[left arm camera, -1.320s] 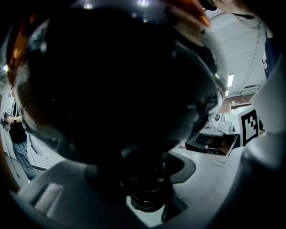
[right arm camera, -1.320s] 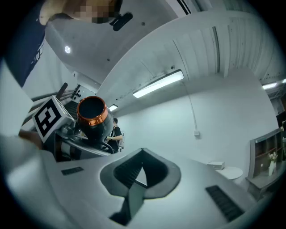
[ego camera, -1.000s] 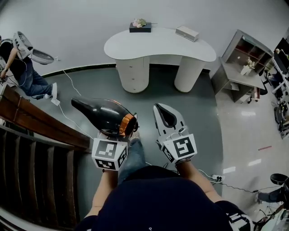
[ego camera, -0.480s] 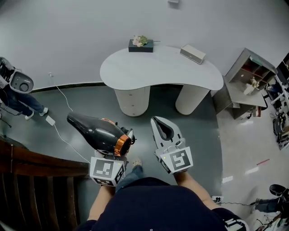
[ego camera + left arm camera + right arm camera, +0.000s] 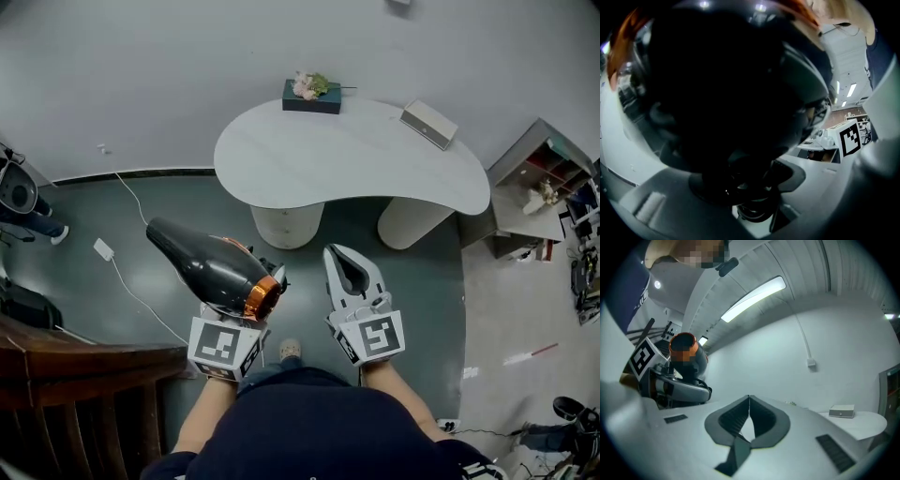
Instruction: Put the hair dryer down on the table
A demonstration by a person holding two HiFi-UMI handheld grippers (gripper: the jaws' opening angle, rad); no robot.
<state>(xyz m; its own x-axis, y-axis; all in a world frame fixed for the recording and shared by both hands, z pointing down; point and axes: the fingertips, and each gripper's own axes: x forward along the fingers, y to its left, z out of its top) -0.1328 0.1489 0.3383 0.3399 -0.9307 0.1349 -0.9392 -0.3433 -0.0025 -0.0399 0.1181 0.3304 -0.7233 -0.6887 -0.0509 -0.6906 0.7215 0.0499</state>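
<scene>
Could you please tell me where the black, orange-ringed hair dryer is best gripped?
Probably at its handle, coming level under the body from the orange-ringed rear, as the left gripper holds the black hair dryer now; the barrel is wide, rounded and tapering.

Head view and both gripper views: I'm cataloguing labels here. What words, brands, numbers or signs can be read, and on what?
No text is legible in any view.
left marker cube, right marker cube: black-and-white square patterns, not letters.
sleeve: white print, too small to read.
hair dryer, white box: no print visible.
</scene>
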